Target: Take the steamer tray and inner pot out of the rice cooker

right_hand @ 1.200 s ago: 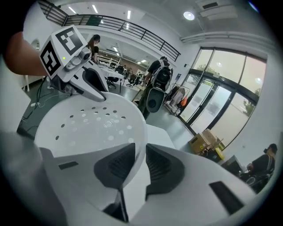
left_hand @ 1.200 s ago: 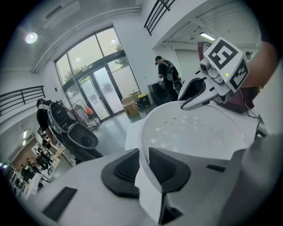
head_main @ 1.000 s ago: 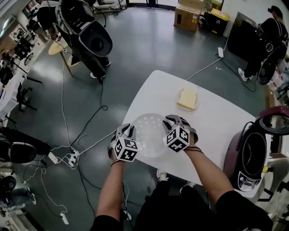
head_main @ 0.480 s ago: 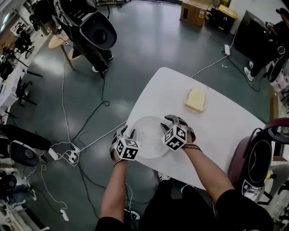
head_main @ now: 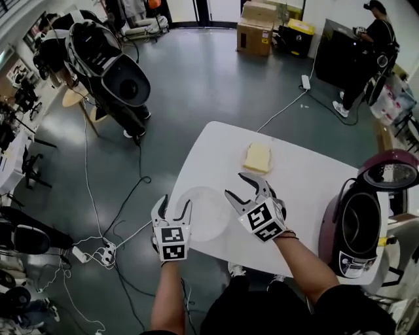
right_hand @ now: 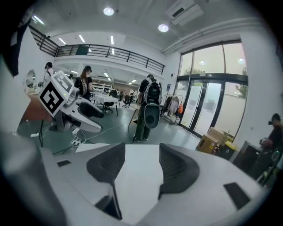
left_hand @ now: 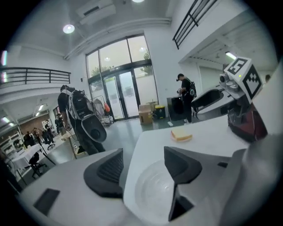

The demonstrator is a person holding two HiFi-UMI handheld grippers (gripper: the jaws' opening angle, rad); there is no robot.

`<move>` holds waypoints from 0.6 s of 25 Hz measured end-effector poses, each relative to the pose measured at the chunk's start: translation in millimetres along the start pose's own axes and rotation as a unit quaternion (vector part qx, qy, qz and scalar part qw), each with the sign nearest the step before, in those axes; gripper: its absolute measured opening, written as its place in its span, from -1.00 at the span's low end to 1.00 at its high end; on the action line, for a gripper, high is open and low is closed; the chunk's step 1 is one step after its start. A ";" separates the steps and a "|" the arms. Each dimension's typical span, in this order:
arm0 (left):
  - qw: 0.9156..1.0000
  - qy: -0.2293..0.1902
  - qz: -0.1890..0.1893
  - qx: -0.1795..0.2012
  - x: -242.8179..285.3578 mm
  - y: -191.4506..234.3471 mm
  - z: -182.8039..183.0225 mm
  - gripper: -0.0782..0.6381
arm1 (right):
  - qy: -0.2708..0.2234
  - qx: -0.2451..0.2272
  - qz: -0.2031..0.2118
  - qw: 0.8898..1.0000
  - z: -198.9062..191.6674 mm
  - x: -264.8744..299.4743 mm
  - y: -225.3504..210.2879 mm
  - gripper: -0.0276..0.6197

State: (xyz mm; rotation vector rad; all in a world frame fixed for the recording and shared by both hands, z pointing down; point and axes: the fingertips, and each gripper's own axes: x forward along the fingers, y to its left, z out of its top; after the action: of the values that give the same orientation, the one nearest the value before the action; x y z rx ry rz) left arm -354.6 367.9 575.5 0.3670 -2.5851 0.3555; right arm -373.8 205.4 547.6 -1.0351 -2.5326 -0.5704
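The clear round steamer tray (head_main: 203,214) lies flat on the white table (head_main: 308,176) near its front left edge; the left gripper view shows the steamer tray (left_hand: 152,190) below the jaws. My left gripper (head_main: 175,204) hangs above the tray's left rim, my right gripper (head_main: 237,186) above its right rim. Both have just been opening and stand open, with nothing between the pads. The left gripper (left_hand: 143,165) looks down at the tray; the right gripper (right_hand: 141,163) looks along bare table. The maroon rice cooker (head_main: 357,226) stands at the table's right end, its lid (head_main: 393,175) up and its well dark.
A yellow block on a small plate (head_main: 258,158) sits mid-table, behind the tray. Cables (head_main: 124,203) run over the floor left of the table. A person (head_main: 374,39) stands at the far right, cardboard boxes (head_main: 256,18) at the back, and rigs (head_main: 111,72) on the left.
Both grippers were shut on the tray's opposite rims. They have let go, opened, and lifted away. The tray stays on the table.
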 end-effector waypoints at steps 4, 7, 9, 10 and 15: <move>0.998 -0.053 -0.032 -0.024 -32.0 -43.6 44.8 0.02 | -0.048 0.019 -0.040 0.998 19.8 -76.4 -17.4 -0.23; 0.994 -0.078 -0.070 -0.014 -47.5 -93.9 73.7 0.01 | -0.048 0.016 -0.063 0.997 15.3 -131.9 -31.8 -0.23; 0.991 -0.090 -0.099 -0.012 -56.9 -128.6 89.2 0.02 | -0.030 0.009 -0.073 0.997 6.0 -164.3 -39.0 -0.22; 0.989 -0.093 -0.114 -0.011 -61.3 -145.2 95.1 0.02 | -0.025 0.008 -0.075 0.997 2.0 -178.7 -41.2 -0.21; 0.977 -0.109 -0.185 -0.012 -74.5 -226.2 120.4 0.04 | -0.010 0.010 -0.097 0.995 -21.3 -241.0 -52.6 -0.16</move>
State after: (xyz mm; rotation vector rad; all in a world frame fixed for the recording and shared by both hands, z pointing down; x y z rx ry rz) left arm -272.4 133.8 477.1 0.9063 -2.6519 0.1560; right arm -245.7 20.5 444.1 -0.7965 -2.6696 -0.5864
